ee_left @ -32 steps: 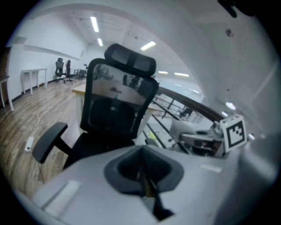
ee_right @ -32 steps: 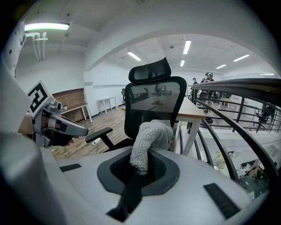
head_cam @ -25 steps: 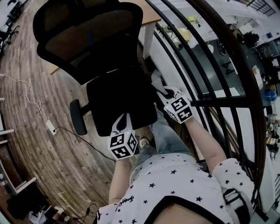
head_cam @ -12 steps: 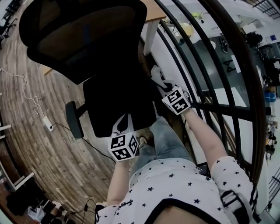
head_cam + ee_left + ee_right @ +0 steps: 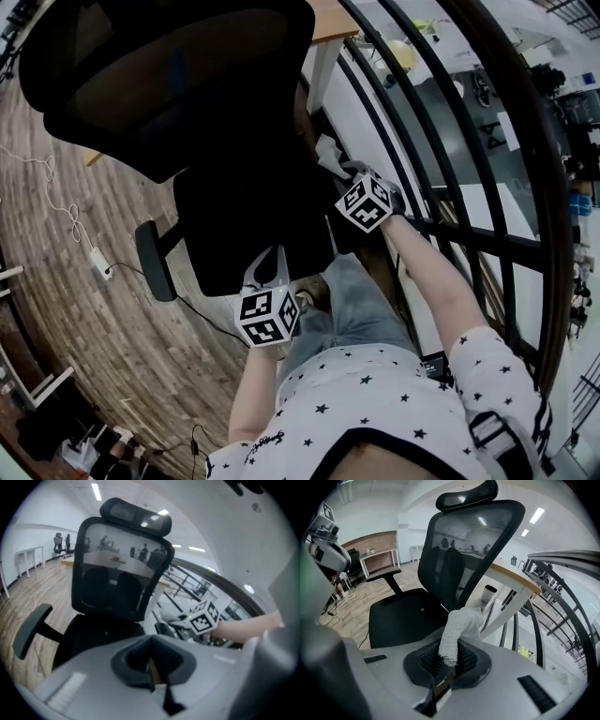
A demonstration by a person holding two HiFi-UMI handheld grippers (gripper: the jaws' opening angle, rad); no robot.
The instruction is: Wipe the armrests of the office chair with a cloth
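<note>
Cloth [image 5: 457,630] clamped in my right gripper's [image 5: 447,660] jaws, tail free for wiping the chair [image 5: 187,84]; left gripper's [image 5: 152,660] jaws closed, empty, spare.

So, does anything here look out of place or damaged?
Nothing stands out. The office chair stands upright and looks intact, and the cloth is clamped in the right gripper, not dropped.

White knitted cloth [image 5: 458,629] upright between the jaws of the right tool [image 5: 447,662], black mesh-back office chair [image 5: 187,84], padded armrest [image 5: 155,261] jutting sideways
</note>
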